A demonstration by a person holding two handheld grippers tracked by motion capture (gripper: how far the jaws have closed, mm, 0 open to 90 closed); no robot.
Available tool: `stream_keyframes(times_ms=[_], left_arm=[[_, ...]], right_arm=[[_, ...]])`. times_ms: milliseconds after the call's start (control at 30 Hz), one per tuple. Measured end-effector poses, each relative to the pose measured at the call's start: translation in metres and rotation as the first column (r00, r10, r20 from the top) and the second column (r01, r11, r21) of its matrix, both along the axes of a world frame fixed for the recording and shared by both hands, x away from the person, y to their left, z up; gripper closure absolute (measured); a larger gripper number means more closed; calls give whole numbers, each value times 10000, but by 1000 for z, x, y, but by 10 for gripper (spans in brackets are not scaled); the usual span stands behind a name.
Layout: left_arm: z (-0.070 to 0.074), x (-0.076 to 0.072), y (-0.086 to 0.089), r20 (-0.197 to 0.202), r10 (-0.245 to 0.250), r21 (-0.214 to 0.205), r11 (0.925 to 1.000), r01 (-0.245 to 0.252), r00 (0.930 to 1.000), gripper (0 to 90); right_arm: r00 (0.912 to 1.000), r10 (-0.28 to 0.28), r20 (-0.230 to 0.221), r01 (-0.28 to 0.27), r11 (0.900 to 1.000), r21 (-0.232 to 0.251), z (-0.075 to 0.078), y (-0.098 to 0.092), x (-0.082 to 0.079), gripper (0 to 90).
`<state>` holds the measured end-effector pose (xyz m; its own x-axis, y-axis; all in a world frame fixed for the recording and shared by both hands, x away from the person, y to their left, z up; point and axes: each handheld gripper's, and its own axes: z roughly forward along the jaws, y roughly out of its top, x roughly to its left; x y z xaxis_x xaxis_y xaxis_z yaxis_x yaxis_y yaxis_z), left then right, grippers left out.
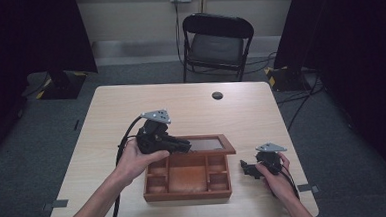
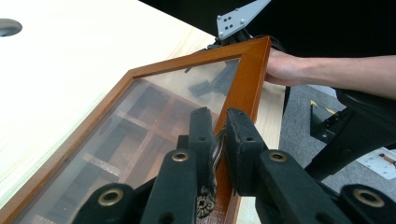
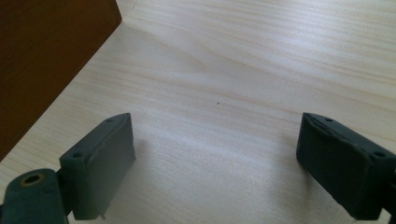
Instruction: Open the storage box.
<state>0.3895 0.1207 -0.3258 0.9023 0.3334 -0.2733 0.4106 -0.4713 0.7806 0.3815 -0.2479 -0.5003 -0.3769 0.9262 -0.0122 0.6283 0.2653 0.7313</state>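
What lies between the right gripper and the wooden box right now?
Only bare table, as the high view shows: the right gripper sits open beside the wooden box, apart from its side wall.

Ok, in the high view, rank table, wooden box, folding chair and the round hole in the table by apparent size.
1. table
2. wooden box and folding chair: look alike, and the chair stands farther off, so unranked
3. round hole

a recording lab or studio is showing here: black curtains (image 1: 32,32) are hanging at both sides, cables (image 1: 301,103) are trailing over grey carpet (image 1: 28,147), and a folding chair (image 1: 216,44) is facing the pale surface (image 1: 190,101).
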Motion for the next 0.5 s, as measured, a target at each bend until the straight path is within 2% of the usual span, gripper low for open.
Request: stream_keyframes(times_ms=[500], left_arm=[[5, 5, 1, 90, 135, -131, 9998, -134, 9999, 813]], right_arm=[[10000, -5, -5, 5, 10000, 4, 0, 0, 0, 108]])
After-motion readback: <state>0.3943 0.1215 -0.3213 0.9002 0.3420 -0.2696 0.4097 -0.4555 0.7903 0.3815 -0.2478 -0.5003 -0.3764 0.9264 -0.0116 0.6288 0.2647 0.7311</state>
